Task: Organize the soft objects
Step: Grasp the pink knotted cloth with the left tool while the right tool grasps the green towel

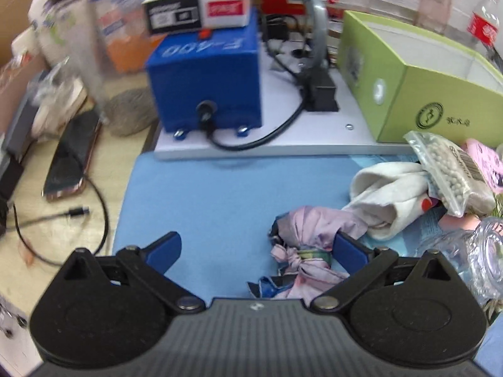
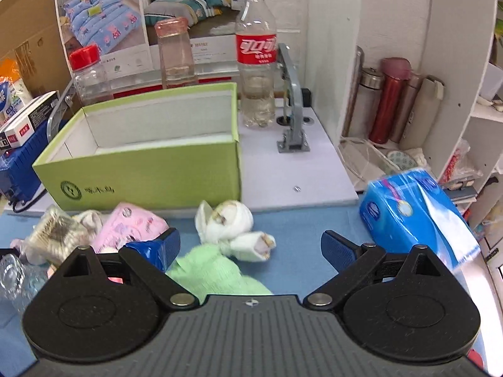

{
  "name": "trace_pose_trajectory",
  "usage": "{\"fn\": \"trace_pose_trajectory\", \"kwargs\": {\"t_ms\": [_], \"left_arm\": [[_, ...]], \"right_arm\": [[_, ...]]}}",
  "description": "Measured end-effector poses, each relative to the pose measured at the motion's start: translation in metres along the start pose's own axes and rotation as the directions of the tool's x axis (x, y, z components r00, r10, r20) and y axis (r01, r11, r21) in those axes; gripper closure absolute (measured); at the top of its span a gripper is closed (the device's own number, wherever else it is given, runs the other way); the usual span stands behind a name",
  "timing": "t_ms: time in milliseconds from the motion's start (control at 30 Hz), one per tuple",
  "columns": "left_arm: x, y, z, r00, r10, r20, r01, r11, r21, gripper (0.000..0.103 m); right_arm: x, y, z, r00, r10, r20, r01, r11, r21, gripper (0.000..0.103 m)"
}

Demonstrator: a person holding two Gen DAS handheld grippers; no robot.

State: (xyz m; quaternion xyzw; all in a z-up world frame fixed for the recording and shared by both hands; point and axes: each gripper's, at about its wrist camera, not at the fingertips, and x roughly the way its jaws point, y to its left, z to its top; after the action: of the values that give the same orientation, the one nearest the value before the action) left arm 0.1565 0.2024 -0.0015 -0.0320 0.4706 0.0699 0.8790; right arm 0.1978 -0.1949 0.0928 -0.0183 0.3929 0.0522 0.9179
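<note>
My left gripper (image 1: 257, 248) is open over the blue mat (image 1: 220, 188). A knotted pink-purple cloth (image 1: 311, 235) lies against its right finger. A white cloth (image 1: 386, 194), a bag of white beads (image 1: 446, 169) and a pink packet (image 1: 485, 163) lie to the right. My right gripper (image 2: 251, 245) is open; a knotted white cloth (image 2: 229, 223) and a green cloth (image 2: 213, 270) lie between its fingers. A pink packet (image 2: 129, 226) is at the left. The open green box (image 2: 151, 144) stands behind them, empty, and also shows in the left wrist view (image 1: 408, 78).
A blue machine (image 1: 207, 78) with a black cable sits on a white board (image 1: 283, 144). A phone (image 1: 72, 157) and charging cable lie left. A blue tissue pack (image 2: 418, 213) lies right. Bottles (image 2: 256, 56), a clear jar (image 1: 478, 257), flasks (image 2: 389, 100) and shelves crowd the surroundings.
</note>
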Motion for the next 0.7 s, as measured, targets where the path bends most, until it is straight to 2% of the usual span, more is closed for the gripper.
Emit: {"fn": "trace_pose_trajectory", "kwargs": {"t_ms": [100,200,300,500,567,633,700], "left_arm": [[-0.002,0.018,-0.007,1.0,0.025,0.009,-0.024,0.997,-0.074,0.002],[-0.001,0.019,-0.007,1.0,-0.021,0.01,0.022,0.99,-0.137,0.003],[0.002,0.008,-0.005,0.999,-0.034,0.016,0.036,0.992,-0.125,0.003],[0.007,0.0,-0.002,1.0,-0.018,0.014,0.02,0.992,-0.127,0.003],[0.009,0.0,-0.001,1.0,-0.023,0.006,0.023,0.991,-0.134,0.003],[0.01,0.0,-0.001,1.0,-0.025,0.003,0.025,0.991,-0.133,0.003],[0.009,-0.002,-0.001,1.0,-0.03,0.007,0.03,0.991,-0.127,0.003]], "right_arm": [[0.001,-0.015,-0.009,0.999,-0.024,-0.022,0.025,0.999,0.026,0.019],[0.013,-0.02,-0.009,0.999,-0.014,-0.049,0.017,0.998,0.058,0.019],[0.031,-0.008,-0.003,0.996,0.036,-0.078,-0.034,0.999,0.032,0.019],[0.074,0.007,0.013,0.985,0.066,-0.158,-0.059,0.997,0.05,0.019],[0.078,0.009,0.015,0.982,0.065,-0.176,-0.054,0.996,0.065,0.019],[0.08,0.008,0.013,0.975,0.099,-0.197,-0.086,0.994,0.073,0.019],[0.084,0.007,0.005,0.969,0.068,-0.237,-0.057,0.997,0.056,0.019]]}}
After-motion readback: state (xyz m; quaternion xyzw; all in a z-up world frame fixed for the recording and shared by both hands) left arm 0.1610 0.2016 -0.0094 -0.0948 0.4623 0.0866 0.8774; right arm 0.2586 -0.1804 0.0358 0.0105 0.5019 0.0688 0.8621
